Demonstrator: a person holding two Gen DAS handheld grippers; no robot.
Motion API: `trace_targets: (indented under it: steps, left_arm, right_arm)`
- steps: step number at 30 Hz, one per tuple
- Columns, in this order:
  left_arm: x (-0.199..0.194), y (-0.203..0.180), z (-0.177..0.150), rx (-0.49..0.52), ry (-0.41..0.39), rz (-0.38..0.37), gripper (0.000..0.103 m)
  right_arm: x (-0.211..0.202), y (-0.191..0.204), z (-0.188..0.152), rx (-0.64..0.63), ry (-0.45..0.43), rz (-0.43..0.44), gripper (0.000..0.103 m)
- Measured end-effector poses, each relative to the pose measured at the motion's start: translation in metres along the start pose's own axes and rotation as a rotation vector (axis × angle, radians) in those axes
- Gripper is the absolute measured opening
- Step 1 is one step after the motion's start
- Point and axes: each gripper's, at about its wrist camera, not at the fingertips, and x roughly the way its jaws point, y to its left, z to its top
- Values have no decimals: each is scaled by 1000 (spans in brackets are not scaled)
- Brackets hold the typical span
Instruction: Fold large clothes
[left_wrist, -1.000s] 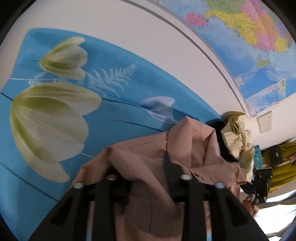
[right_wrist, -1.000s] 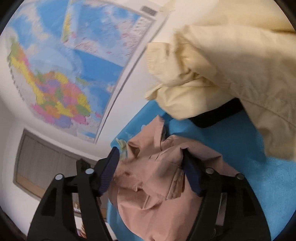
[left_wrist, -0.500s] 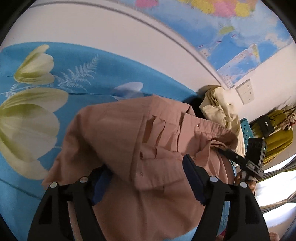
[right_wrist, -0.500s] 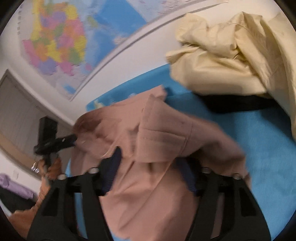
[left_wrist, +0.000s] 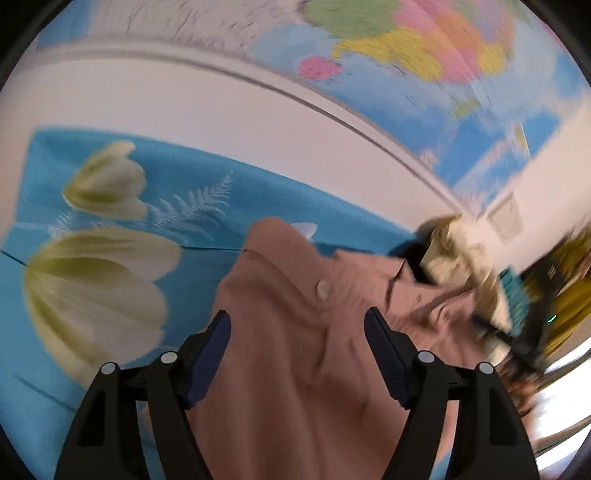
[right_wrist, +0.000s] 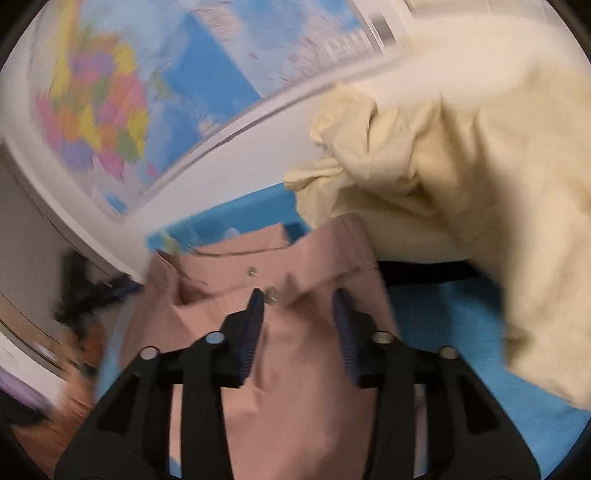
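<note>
Both views are smeared by motion blur, so fine detail is hard to read, and the lower edge of each frame cuts off the pink shirt (left_wrist: 303, 332) where it runs under the black gripper bodies. The shirt lies rumpled on a blue sheet (left_wrist: 207, 206) printed with large pale tulips and a white fern; it is a matte woven fabric with a raised placket, soft creases and small round snaps. The left gripper (left_wrist: 297, 332) has its dark blue pads spread wide with the cloth passing between them; whether the pads touch the fabric cannot be told. The right gripper (right_wrist: 299, 310) also has its jaws parted, over the shirt's collar end beside a metal snap (right_wrist: 272, 292), and the shirt fills the gap between its ribbed pads (right_wrist: 255, 317). A cream garment (right_wrist: 461, 192), bulky and loosely crumpled, rests just beyond the shirt, with something black (right_wrist: 424, 271) showing under its edge and mostly hidden by it. A coloured world map (right_wrist: 155, 92) hangs on the white wall behind the sheet. In the left view's far right, yellow-green shapes and a dark object are too blurred to identify.
</note>
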Motion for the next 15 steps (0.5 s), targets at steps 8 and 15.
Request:
trace_targets:
  steps: [8,15]
  left_arm:
    - [28,-15,-13,148,80,189,69]
    - [25,25,-17,43,68,237,41]
  right_arm:
    - [51,17,1,-237,138,-272,48]
    - [23,-4,31,-91,9,-129,9]
